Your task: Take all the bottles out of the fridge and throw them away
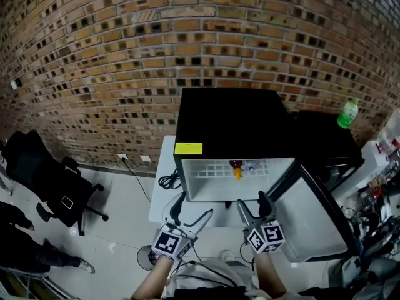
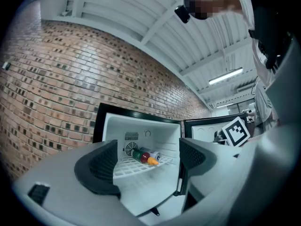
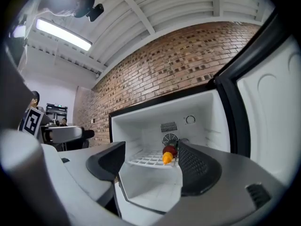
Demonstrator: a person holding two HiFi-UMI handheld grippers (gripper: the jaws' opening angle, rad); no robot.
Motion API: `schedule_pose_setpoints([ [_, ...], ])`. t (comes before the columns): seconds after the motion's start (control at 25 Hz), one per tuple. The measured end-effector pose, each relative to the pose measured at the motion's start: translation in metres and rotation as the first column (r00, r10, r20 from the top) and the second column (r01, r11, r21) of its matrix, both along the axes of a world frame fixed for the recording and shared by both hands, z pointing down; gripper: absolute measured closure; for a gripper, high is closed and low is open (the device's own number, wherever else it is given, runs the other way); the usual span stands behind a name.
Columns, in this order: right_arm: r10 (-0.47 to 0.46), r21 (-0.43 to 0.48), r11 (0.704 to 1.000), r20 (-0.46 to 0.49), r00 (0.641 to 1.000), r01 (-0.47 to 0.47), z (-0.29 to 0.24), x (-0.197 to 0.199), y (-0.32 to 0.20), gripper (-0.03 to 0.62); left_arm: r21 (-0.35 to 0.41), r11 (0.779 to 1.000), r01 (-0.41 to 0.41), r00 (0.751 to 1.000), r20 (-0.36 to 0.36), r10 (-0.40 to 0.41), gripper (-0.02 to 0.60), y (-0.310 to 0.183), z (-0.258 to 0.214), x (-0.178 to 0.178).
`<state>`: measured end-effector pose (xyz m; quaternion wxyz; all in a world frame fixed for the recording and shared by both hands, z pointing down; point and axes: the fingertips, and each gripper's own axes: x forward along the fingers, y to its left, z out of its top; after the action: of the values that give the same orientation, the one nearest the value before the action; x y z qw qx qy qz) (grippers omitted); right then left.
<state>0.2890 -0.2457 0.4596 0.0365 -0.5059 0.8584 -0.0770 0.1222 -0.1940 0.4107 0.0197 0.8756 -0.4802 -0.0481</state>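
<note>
Black outside and white within, the fridge [image 1: 225, 120] stands on a white tabletop [image 1: 161, 186] against a brick wall [image 1: 125, 55], with its door [image 1: 315, 214] swung open to the right. On the wire shelf [image 2: 127, 166] inside lies a bottle with an orange cap [image 2: 145, 156], cap toward the opening. Its body looks dark red and green, and the label is too small to read. Just behind it lies a second pale container [image 2: 155, 154], largely hidden by the first; whether it is a bottle or a can cannot be told. In the right gripper view the far jaw cuts off part of the capped bottle. Both the left claw [image 1: 190, 212] and the right claw [image 1: 252, 204] hang before the opening, released, jaws apart with nothing gripped.
</note>
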Motion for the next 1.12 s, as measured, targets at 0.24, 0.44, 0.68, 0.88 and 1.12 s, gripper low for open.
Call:
schedule_pose_setpoints([
  [0.24,-0.025,-0.095,0.995,-0.088,0.996,0.017,0.042,-0.024,-0.056,0.247,0.004,0.999,0.037,0.999,0.037,-0.037,0.179,0.003,0.009,-0.015],
  [0.44,-0.024,-0.142,0.990,-0.171,0.985,-0.001,0.071,-0.038,-0.098,0.276,-0.017,0.997,0.076,0.997,0.024,-0.075,0.179,0.006,0.008,-0.024],
  [0.68,0.007,-0.187,0.981,-0.192,0.981,-0.044,0.088,-0.041,-0.127,0.280,-0.014,0.992,0.122,0.991,0.050,-0.121,0.179,0.013,0.014,-0.041],
  [0.88,0.030,-0.209,0.975,-0.207,0.978,-0.075,0.090,-0.047,-0.145,0.329,-0.039,0.987,0.157,0.987,0.039,-0.155,0.179,0.017,0.015,-0.052],
  [1.12,0.099,-0.209,0.965,-0.264,0.959,-0.157,0.093,-0.038,-0.157,0.408,-0.038,0.984,0.173,0.984,0.042,-0.171,0.179,0.020,0.020,-0.058],
])
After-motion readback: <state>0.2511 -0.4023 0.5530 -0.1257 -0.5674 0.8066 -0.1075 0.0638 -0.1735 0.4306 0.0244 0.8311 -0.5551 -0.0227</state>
